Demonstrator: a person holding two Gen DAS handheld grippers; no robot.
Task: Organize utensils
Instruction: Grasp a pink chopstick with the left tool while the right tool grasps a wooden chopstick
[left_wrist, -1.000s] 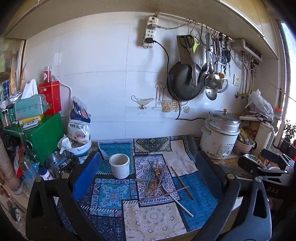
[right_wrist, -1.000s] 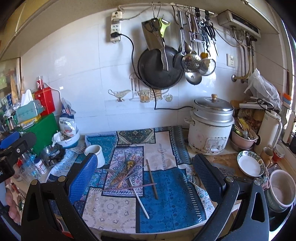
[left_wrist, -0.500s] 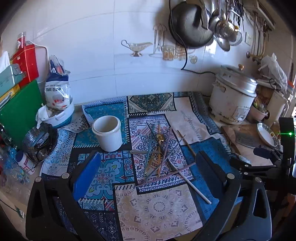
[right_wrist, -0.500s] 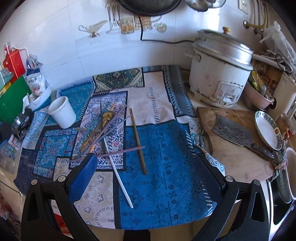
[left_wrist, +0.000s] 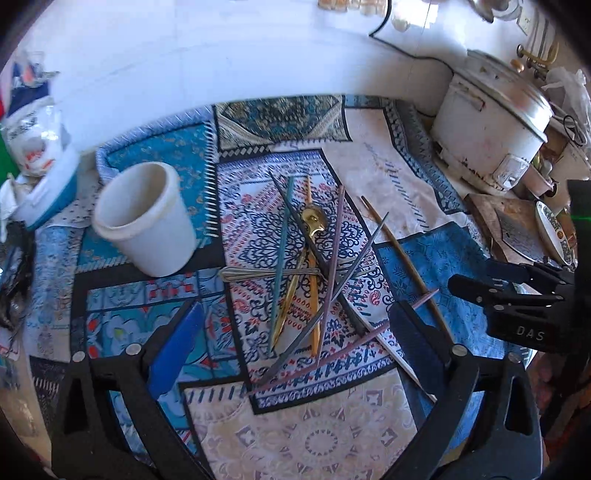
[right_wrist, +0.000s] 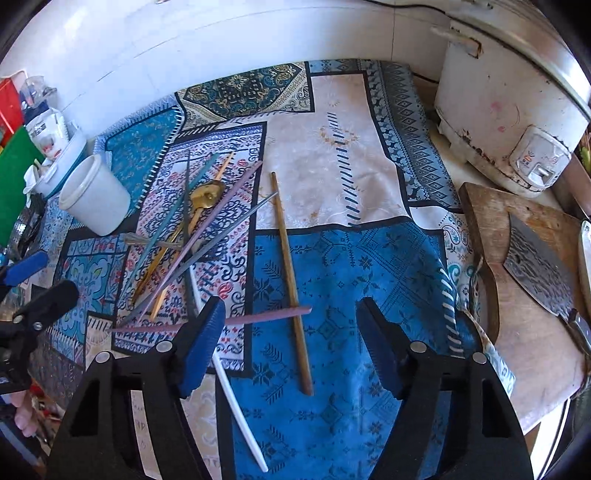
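Lettering "DAS" marks right gripper (left_wrist: 517, 295), closing, nothing clasped; left gripper (left_wrist: 295, 347) wide, closing, empty.

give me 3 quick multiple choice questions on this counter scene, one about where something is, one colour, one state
1. Where does the cleaver lie?
A. on the wooden cutting board
B. in the white cup
C. on the blue cloth

2. What colour is the spoon in the utensil pile?
A. red
B. gold
C. black

3. How does the white cup stand?
A. upside down
B. flat on its side
C. mouth up, empty

Answers: 1 A, the blade rests on the board by the rice cooker. 2 B, its bowl shines gold. 3 C, its bare inside shows.
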